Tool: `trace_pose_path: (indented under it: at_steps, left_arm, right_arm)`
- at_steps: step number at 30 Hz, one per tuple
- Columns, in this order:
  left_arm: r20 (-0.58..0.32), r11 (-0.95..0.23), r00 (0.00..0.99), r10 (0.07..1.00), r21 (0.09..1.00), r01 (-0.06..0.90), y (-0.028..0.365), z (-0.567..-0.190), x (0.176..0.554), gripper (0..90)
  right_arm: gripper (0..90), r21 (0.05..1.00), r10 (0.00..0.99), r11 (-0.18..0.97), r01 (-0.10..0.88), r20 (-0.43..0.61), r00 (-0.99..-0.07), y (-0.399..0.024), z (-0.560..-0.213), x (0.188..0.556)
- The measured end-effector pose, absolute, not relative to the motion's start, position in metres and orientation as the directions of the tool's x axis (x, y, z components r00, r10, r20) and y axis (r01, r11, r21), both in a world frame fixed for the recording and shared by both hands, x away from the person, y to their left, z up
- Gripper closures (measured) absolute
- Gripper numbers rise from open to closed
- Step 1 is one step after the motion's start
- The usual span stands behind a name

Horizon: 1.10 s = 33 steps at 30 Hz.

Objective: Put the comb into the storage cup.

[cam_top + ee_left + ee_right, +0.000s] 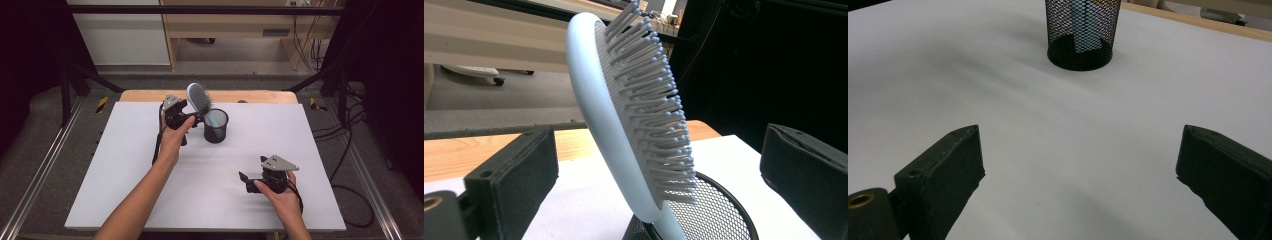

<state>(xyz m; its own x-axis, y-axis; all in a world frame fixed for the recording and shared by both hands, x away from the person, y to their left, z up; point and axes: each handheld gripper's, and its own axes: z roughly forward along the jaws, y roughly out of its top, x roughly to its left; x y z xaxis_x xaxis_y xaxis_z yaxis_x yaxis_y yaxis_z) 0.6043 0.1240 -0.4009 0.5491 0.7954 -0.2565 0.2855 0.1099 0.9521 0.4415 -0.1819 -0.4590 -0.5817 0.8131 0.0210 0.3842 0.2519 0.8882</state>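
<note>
my left claw (196, 116) sits at the far middle of the desk (125, 165), right up against the hairbrush (198, 97), and its jaws stand wide apart on either side of the brush head without touching it, as the left gripper view makes plain. the hairbrush (624, 115) stands handle-down in the black mesh cup (215, 126), head up and leaning toward my left hand, bristles facing the right jaw. it leans because only the cup's rim props it; the handle is slim and the cup is wide, so the heavy head tips to one side. i judge the brush is already resting in its holder and my left claw has nothing in its grip, parted this far so the bristles and the pale blue back have room between the pads.

my right claw (250, 181) rests low on the near right of the desk, well apart from the cup, jaws also spread and holding nothing. i keep it there out of the way, aimed at the mesh cup (1082, 35) so that it can steady the base if needed. through the mesh in the right gripper view i can see the blue handle (1085, 30) reaching down to the bottom, which tells me the brush is fully seated. the cup is light and tall, so a nudge against the leaning head could tip it.
</note>
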Motion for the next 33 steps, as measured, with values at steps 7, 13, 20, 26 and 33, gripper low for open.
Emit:
trace_pose_path:
  at_steps: [7, 13, 20, 26, 33]
  left_arm:
    - [-0.229, 0.088, 0.557, 0.799, 0.959, 0.268, 0.125, -0.398, 0.599, 2.2]
    - [-0.205, 0.067, 0.557, 0.805, 0.964, 0.259, 0.13, -0.396, 0.595, 2.2]
    - [-0.234, 0.091, 0.553, 0.799, 0.957, 0.274, 0.136, -0.394, 0.591, 2.2]
    - [-0.199, 0.06, 0.558, 0.805, 0.965, 0.257, 0.138, -0.39, 0.588, 2.2]
    - [-0.172, 0.037, 0.563, 0.808, 0.969, 0.244, 0.143, -0.385, 0.582, 2.2]
  right_arm:
    - [5.1, 0.888, 0.814, 0.254, 0.383, 0.018, -0.581, -0.182, -0.459, 0.441]
    - [5.1, 0.889, 0.813, 0.257, 0.38, 0.014, -0.583, -0.181, -0.458, 0.441]
    - [5.0, 0.89, 0.81, 0.26, 0.376, 0.011, -0.586, -0.18, -0.458, 0.441]
    - [5.0, 0.89, 0.81, 0.261, 0.373, 0.009, -0.587, -0.18, -0.458, 0.441]
    - [4.9, 0.892, 0.81, 0.258, 0.371, 0.009, -0.586, -0.18, -0.457, 0.44]
